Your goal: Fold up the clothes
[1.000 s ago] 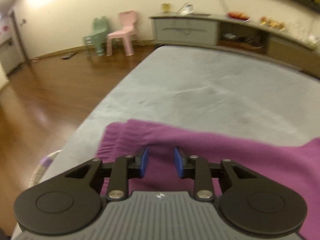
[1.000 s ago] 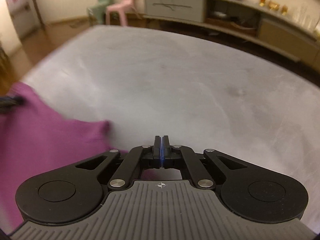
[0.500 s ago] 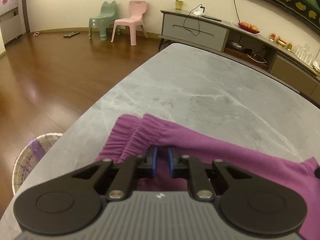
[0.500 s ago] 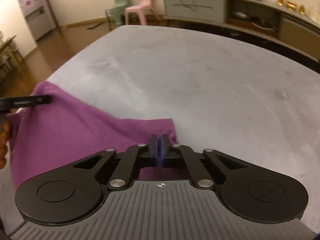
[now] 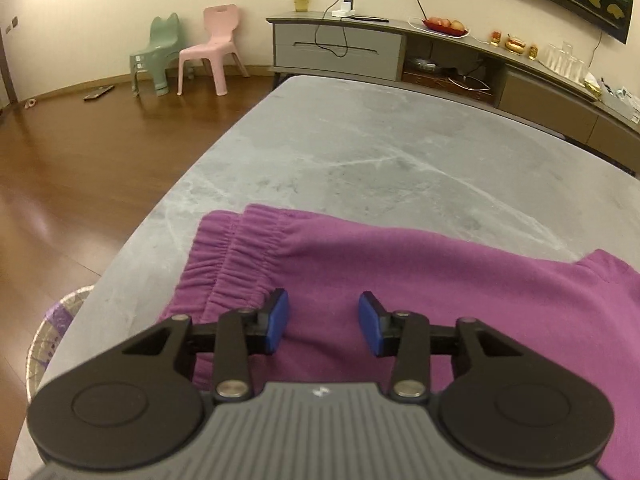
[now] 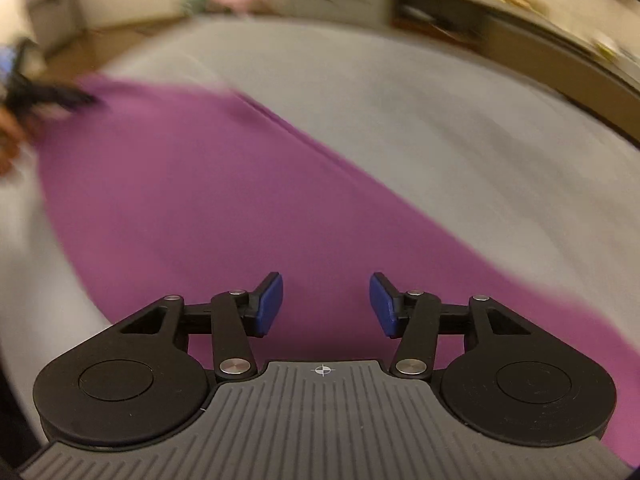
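Purple trousers [image 5: 420,280] lie spread on the grey marble table [image 5: 380,152], their gathered waistband [image 5: 236,256] near the table's left edge. My left gripper [image 5: 323,322] hovers just over the cloth beside the waistband; its jaws are opening and its blue pads press on nothing. In the blurred right wrist view the purple trousers [image 6: 192,200] run across the table from far left to near right. My right gripper [image 6: 326,304] is above the cloth, its jaws opening with only flat fabric beneath them. The left gripper [image 6: 48,96] and a hand show at the far left of that view.
A woven basket [image 5: 52,344] stands on the wooden floor below the table's left edge. Beyond the table are a green chair [image 5: 156,56], a pink chair [image 5: 212,48] and a long low cabinet [image 5: 400,52] with small items on top.
Both grippers have let go of the trousers and their jaws have parted. The right gripper has swept fast to the right along the garment, which now lies flat and stretched out.
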